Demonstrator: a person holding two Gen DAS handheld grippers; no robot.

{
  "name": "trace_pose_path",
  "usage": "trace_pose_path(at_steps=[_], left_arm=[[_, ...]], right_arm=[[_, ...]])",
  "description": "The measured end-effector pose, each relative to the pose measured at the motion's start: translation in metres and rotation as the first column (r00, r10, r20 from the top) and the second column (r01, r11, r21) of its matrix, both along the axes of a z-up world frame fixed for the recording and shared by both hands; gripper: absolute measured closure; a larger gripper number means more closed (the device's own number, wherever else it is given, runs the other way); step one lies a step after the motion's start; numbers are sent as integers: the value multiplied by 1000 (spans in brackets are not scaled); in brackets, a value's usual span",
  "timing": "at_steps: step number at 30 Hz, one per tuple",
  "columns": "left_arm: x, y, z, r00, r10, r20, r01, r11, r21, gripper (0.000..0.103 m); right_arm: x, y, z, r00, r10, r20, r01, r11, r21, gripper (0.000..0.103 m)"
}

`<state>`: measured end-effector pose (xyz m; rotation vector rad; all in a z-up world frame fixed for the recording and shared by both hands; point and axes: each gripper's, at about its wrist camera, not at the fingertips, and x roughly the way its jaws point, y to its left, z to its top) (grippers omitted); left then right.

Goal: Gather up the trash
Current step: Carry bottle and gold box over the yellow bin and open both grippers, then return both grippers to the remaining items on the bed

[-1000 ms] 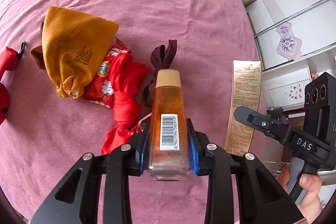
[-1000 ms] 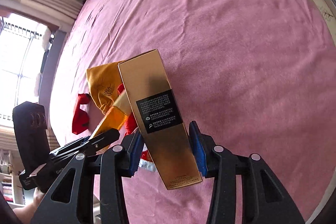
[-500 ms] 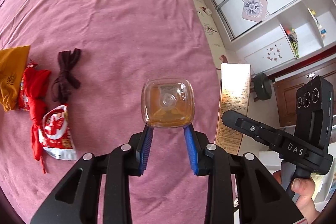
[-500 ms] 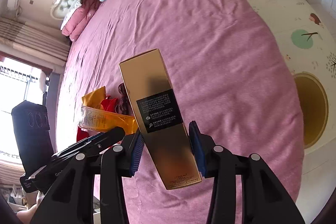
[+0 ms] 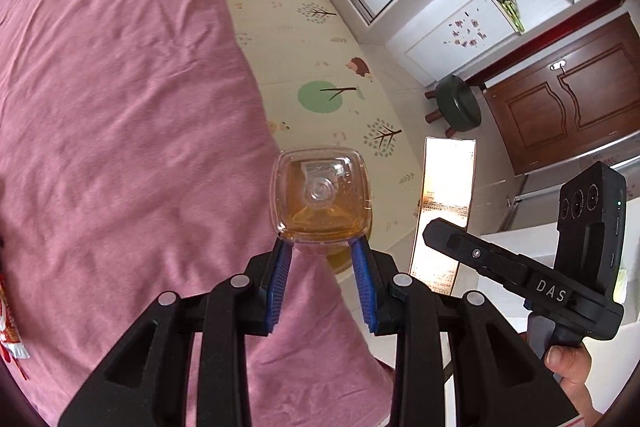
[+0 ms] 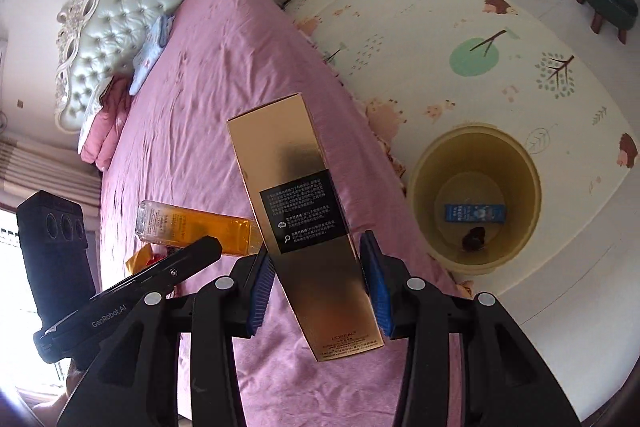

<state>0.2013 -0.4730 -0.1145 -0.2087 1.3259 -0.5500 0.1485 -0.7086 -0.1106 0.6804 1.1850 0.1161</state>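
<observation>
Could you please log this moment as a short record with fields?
left tongs: shut on amber bottle
right tongs: shut on gold box
bin: yellow, on the play mat beside the bed
bin contents: blue carton, dark lump
status: both items held over the bed edge, not yet dropped

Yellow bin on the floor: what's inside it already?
The bin holds a blue box and a small dark clump on its bottom. The near wall hides part of the bottom.
</observation>
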Motion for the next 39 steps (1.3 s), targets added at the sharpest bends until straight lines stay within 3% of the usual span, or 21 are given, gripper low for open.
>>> trace_pose_path(at_steps=[6,13,15,16,17,31,39], left_arm=[[16,-71,-18,996,-83,-28,83,997,-6,72],[29,-119,-33,986,-162,-43,161,987,-19,71],[30,-126,-35,986,-165,-35,165,986,13,42],[30,-128,-35,987,-163,-11,163,985,47,26],[30,-129,-35,985,-170,2,170,984,58,25],[28,-99,-28,991,-133,-12,133,990,55,25],[17,-44,-6,999,-42,13,42,998,52,24]], right_arm=[[-5,-62,-18,995,-100,-21,100,995,3,62],[-2,-97,-24,992,-124,-14,123,992,-26,58],[-3,-105,-25,989,-146,-15,145,988,-46,38],[-4,-107,-24,988,-155,-14,154,986,-58,37],[-3,-108,-24,988,-154,-15,153,986,-67,37],[-7,-89,-13,991,-131,-3,131,990,-45,38],[-4,-53,16,997,-75,37,75,997,-20,37]])
